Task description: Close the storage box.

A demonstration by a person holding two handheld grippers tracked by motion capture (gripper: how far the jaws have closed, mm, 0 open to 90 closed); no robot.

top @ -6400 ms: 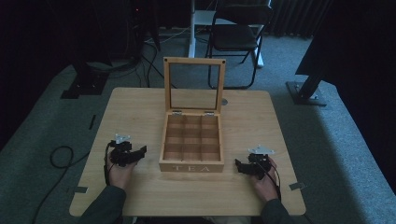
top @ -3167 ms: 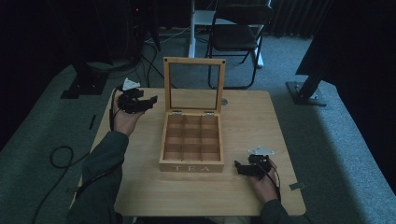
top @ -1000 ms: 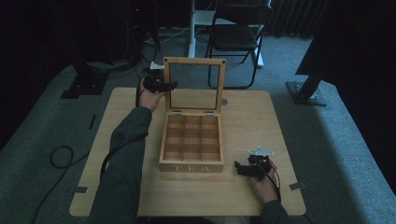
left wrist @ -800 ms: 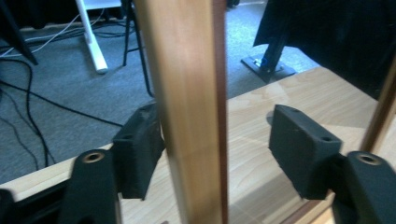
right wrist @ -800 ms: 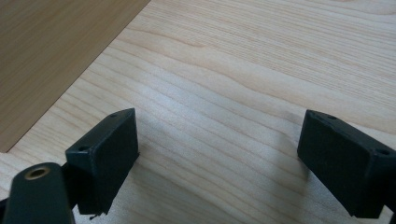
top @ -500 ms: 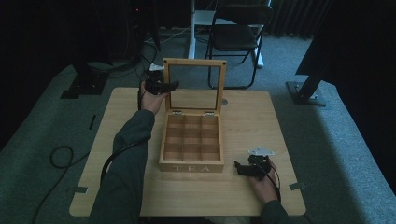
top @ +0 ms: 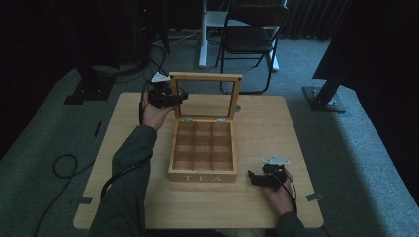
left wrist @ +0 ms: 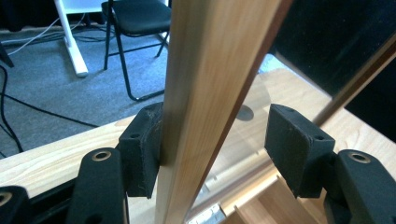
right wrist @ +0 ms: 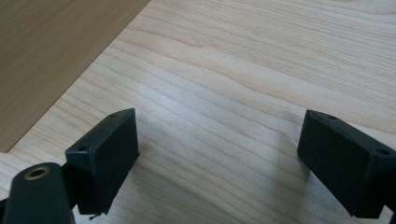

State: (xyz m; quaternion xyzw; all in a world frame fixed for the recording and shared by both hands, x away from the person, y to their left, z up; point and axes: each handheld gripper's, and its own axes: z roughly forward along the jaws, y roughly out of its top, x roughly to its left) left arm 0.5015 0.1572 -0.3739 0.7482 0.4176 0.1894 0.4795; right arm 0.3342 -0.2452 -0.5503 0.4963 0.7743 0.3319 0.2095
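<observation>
A wooden tea box (top: 202, 170) with several empty compartments stands mid-table, its glass-paned lid (top: 205, 77) raised upright. My left gripper (top: 179, 97) is at the lid's left edge. In the left gripper view the lid's wooden frame (left wrist: 210, 70) stands between the jaws of my left gripper (left wrist: 224, 140). One pad (left wrist: 140, 149) touches the frame and the other is apart, so the gripper is open. My right gripper (top: 253, 177) rests open on the table beside the box's front right corner. The right gripper view has my right gripper (right wrist: 217, 154) over bare wood, the box's side (right wrist: 51, 51) at upper left.
The light wooden table (top: 276, 123) has bare room right of the box and along the front edge. Beyond the table stand a black chair (top: 252, 34) and a white desk leg (top: 202, 34). Cables (top: 64, 165) lie on the carpet at left, a stand base (top: 323, 98) at right.
The left hand has carried its gripper from the table's front left up to the lid's left edge, where it now holds nearly still. The right gripper has not moved.
</observation>
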